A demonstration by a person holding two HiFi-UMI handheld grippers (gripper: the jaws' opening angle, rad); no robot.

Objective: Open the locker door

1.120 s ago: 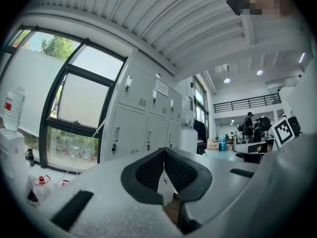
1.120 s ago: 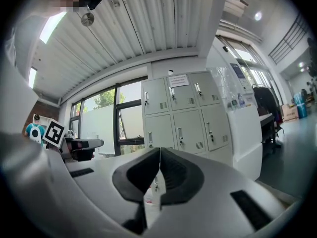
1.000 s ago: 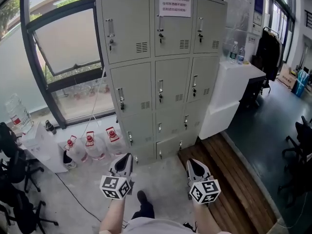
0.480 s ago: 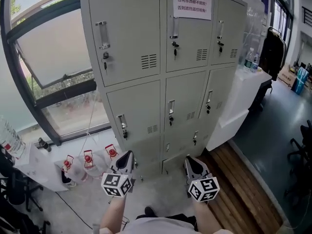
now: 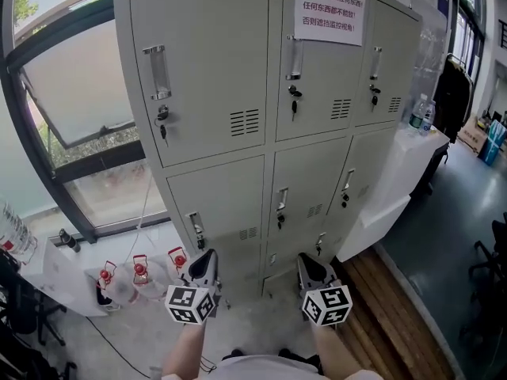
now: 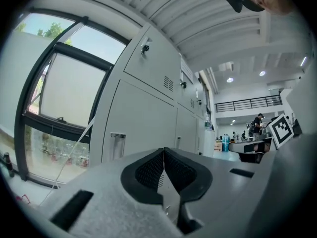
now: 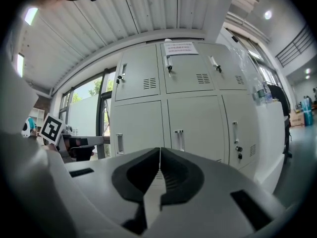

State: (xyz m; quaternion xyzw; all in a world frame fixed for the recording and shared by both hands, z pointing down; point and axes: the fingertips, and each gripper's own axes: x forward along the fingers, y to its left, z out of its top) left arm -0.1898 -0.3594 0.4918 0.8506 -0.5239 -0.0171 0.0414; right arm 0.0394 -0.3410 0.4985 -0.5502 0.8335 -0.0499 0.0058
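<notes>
A grey steel locker block [image 5: 261, 109] with three columns of closed doors stands straight ahead, and each door has a slim upright handle and a lock. My left gripper [image 5: 207, 254] and right gripper [image 5: 306, 259] are held low in front of me, side by side, short of the lower doors and touching nothing. In the left gripper view the left gripper [image 6: 163, 150] has its pads pressed together, with a door handle [image 6: 117, 145] beyond. The right gripper [image 7: 159, 150] is likewise shut and empty, facing the middle row's centre handle [image 7: 178, 139].
A paper notice [image 5: 329, 10] hangs on the top middle door. Water jugs [image 5: 139, 272] stand on the floor at the left under a large window [image 5: 71, 93]. A white counter [image 5: 392, 184] with bottles [image 5: 422, 111] adjoins the lockers' right side, beside a wooden floor strip [image 5: 396, 323].
The lockers have grown much larger in the head view as I walked toward them. Both grippers came forward with me, still shut and side by side.
</notes>
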